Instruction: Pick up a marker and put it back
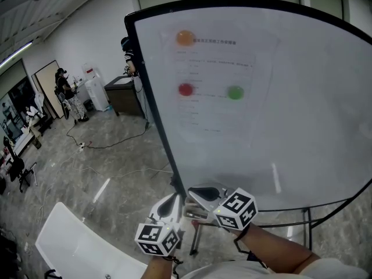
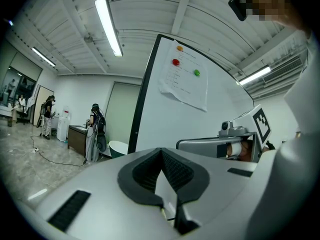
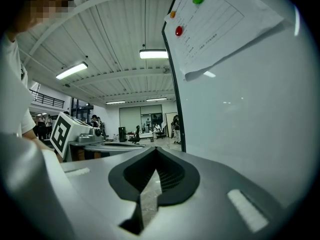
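Observation:
No marker shows in any view. My left gripper (image 1: 170,209) and right gripper (image 1: 201,199) sit side by side low in the head view, close to my body, below the bottom edge of a big whiteboard (image 1: 261,127). The left gripper (image 2: 161,151) points up past the board's black edge, jaws together, with nothing seen between them. The right gripper (image 3: 154,149) is shut and empty, with the whiteboard (image 3: 250,109) close on its right. A printed sheet (image 1: 218,80) hangs on the board under orange, red and green magnets.
The whiteboard's dark stand (image 1: 308,220) runs under its lower right. A white tabletop (image 1: 75,243) lies at lower left. Cables (image 1: 110,138) trail over the grey floor. At the far left stand people (image 1: 70,95), a water dispenser (image 1: 96,89) and a dark cabinet (image 1: 125,95).

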A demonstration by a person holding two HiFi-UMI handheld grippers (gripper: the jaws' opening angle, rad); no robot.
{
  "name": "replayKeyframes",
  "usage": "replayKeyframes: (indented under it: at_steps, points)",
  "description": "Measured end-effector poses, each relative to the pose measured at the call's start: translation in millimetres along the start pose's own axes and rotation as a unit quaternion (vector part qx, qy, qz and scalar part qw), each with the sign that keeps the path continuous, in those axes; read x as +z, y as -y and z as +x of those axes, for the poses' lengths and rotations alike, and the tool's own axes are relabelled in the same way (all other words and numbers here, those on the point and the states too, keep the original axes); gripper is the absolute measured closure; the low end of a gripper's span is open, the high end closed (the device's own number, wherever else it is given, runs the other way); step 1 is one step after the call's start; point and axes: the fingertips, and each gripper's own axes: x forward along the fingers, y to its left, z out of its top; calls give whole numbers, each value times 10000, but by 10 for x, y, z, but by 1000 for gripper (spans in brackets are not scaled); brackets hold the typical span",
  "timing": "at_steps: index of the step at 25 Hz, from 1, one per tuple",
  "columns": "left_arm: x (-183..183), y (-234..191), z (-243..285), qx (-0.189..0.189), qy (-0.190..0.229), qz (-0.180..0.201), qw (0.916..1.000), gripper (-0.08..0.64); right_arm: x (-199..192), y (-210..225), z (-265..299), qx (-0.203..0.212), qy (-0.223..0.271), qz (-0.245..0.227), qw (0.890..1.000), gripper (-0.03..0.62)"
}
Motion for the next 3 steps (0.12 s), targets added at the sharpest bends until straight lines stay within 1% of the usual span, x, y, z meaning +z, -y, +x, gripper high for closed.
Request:
replayKeyframes:
  at_steps: [3]
  points:
    - [-4,8,-5,-6,-4,-9,10000,558,6,-21,-9,5,-5,-21,10000,591]
